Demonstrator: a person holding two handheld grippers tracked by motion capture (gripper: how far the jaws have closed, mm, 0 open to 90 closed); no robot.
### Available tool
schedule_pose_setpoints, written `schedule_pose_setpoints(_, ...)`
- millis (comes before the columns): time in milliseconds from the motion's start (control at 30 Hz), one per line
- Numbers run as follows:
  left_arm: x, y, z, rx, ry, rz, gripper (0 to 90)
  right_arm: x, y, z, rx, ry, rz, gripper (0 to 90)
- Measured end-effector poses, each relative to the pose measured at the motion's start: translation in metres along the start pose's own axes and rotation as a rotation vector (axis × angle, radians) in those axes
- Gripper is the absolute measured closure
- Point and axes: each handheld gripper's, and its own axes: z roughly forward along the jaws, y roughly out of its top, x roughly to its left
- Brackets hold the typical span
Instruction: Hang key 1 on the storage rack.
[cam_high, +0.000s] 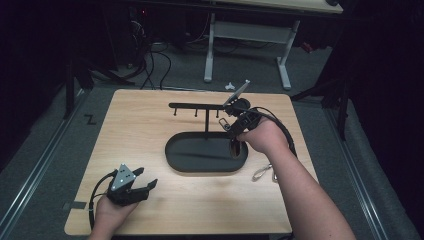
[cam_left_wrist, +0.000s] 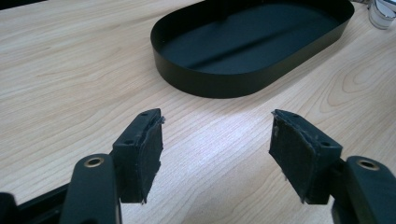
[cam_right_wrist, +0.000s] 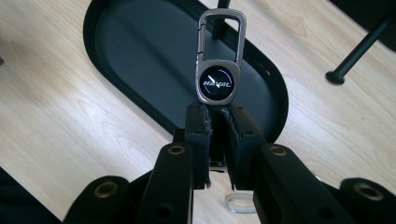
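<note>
Keychain first — you hold it tight in your right gripper's fingers, up over the black tray, close to the stand's hooks. It is not hung yet. Your left gripper rests low over the table, fingers wide apart — holding nothing. Another keychain waits beside the tray.

I see a pale wood-grain counter with rounded corners. On it, right of centre, sits a black oval tray, from which a thin post rises to a horizontal bar of hooks. Just right of the tray, a silver key ring lies on the bare wood.
</note>
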Motion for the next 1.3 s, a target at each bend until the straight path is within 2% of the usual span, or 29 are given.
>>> schedule_pose_setpoints(133,-0.002,0.001,0.003,0.007,-0.005,0.013,35.0,-0.002,0.004,0.001,-0.006,-0.011,0.002,80.6)
schedule_pose_setpoints(367,-0.002,0.0,0.002,0.011,-0.02,0.015,35.5,-0.001,0.013,0.006,-0.023,0.006,0.023,80.6)
schedule_pose_setpoints(600,0.0,-0.001,0.0,0.011,-0.016,0.007,35.6,0.001,0.026,0.009,-0.017,-0.021,0.017,80.5)
schedule_pose_setpoints(700,0.001,-0.002,0.0,0.012,-0.017,0.005,35.6,0.002,0.027,0.01,-0.011,-0.017,0.019,80.5)
schedule_pose_setpoints(833,0.0,-0.002,0.001,0.016,-0.02,0.012,35.6,0.002,0.026,0.015,0.001,-0.041,0.028,80.5)
schedule_pose_setpoints(900,0.0,-0.002,0.001,0.019,-0.022,0.013,35.6,0.001,0.026,0.016,-0.004,-0.045,0.014,80.4)
schedule_pose_setpoints(933,-0.001,-0.002,0.002,0.02,-0.022,0.014,35.6,0.0,0.026,0.018,-0.003,-0.049,0.027,80.4)
schedule_pose_setpoints(1300,-0.001,-0.003,0.003,0.03,-0.031,0.013,35.6,-0.001,0.026,0.029,-0.011,-0.063,0.036,80.1)
